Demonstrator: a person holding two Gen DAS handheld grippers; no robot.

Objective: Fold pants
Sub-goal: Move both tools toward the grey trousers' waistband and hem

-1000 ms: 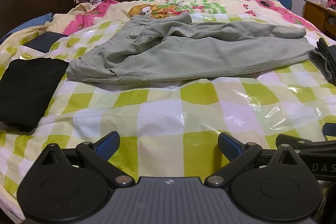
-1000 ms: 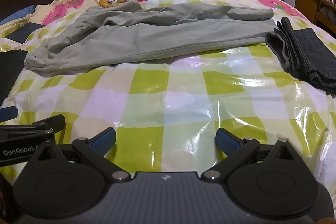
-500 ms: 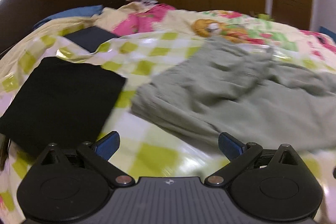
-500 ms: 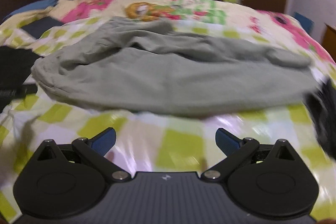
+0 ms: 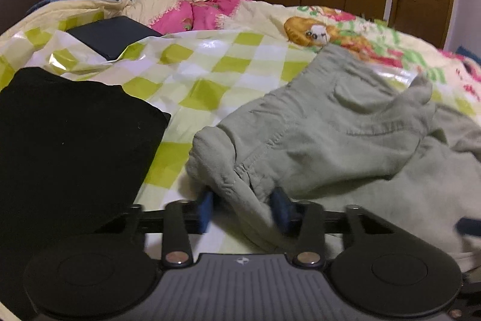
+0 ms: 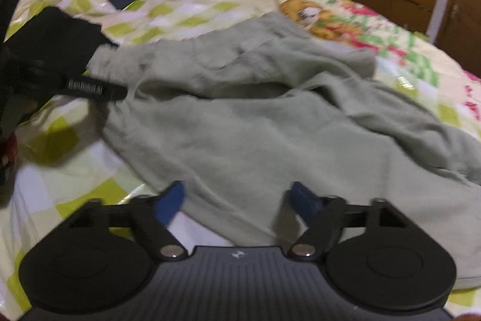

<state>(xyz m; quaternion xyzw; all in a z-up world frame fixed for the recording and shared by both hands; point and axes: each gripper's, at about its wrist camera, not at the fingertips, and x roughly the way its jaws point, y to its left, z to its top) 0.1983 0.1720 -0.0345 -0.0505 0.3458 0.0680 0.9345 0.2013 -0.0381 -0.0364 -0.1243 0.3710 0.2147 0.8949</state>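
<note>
Pants (image 6: 270, 122) legs cut off at right edge; right-wrist view motion-blurred.

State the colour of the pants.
Pale grey-green pants, clearest in the left wrist view.

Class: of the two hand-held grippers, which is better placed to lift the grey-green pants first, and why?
Left. The left hand-held gripper has been closing, with a waistband corner of the pants between its fingers. The right hand-held gripper, also closing, only straddles flat cloth at the near edge.
</note>
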